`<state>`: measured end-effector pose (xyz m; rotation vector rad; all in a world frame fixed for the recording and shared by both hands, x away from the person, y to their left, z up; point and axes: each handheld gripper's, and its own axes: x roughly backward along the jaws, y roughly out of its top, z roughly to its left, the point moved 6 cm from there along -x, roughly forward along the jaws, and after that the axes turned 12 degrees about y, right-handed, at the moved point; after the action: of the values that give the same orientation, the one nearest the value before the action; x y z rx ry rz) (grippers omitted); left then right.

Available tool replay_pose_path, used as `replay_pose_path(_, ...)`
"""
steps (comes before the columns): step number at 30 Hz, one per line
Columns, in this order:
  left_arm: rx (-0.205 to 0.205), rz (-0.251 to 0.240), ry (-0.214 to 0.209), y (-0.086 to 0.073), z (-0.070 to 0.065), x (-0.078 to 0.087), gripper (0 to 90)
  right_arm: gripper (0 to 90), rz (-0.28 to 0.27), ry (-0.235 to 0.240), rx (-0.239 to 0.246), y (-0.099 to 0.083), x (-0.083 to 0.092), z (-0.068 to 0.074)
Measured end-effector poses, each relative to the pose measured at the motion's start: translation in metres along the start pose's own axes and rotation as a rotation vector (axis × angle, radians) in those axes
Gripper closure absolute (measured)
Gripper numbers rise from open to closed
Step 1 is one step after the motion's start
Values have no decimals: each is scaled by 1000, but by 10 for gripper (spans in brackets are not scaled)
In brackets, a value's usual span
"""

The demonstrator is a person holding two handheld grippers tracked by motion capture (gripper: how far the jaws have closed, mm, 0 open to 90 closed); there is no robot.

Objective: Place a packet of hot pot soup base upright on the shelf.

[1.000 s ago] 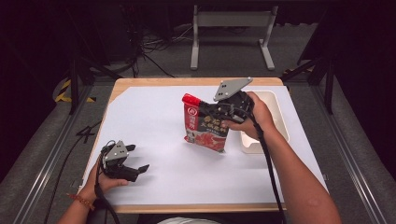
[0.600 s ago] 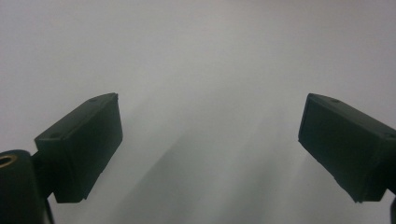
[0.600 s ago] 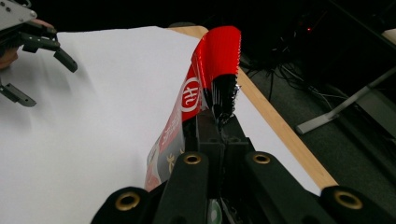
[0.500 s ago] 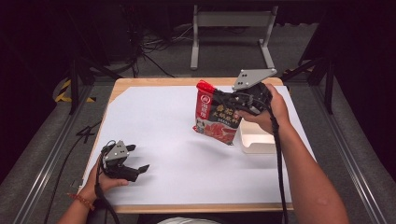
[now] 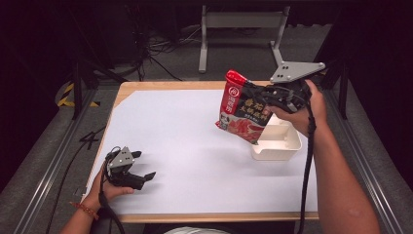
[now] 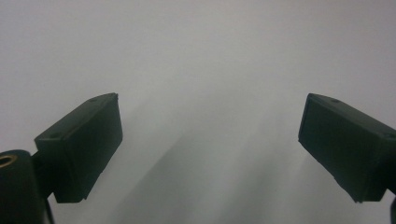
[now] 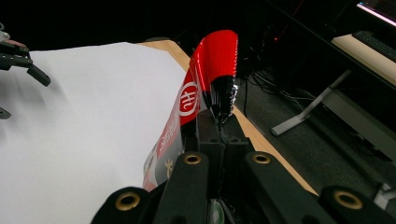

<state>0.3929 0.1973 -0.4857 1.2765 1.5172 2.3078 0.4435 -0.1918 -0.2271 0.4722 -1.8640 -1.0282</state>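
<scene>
Underneath, white-covered table (image 5: 195, 146), dark room.

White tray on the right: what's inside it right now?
The white tray looks empty where its floor shows. The red pouch, hanging from the right gripper, covers its near-left corner, so that part cannot be checked.

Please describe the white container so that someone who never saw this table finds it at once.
Look at the white-covered table, near its right edge. There stands a white rectangular plastic tray, open on top, just below the red printed pouch. It is the one object resting on the table there.
</scene>
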Motion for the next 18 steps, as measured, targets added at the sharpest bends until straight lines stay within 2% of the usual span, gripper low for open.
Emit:
replay_pose_path(6, 0, -2, -2, 0, 0, 0, 72, 893, -9, -42, -30, -12, 22, -13)
replay_pose_path(11, 1, -3, -4, 0, -1, 0, 72, 893, 3, -73, -60, -33, 38, -24)
replay_pose_path(16, 1, -1, -2, 0, -1, -1, 73, 893, -6, -76, -82, -46, 47, -32)
replay_pose_path(17, -2, 1, -4, 0, -1, -1, 75, 893, -1, -60, -98, -55, 49, -36)
replay_pose_path(18, -2, 1, -4, 0, -1, -1, 75, 893, 7, -66, -104, -59, 50, -37)
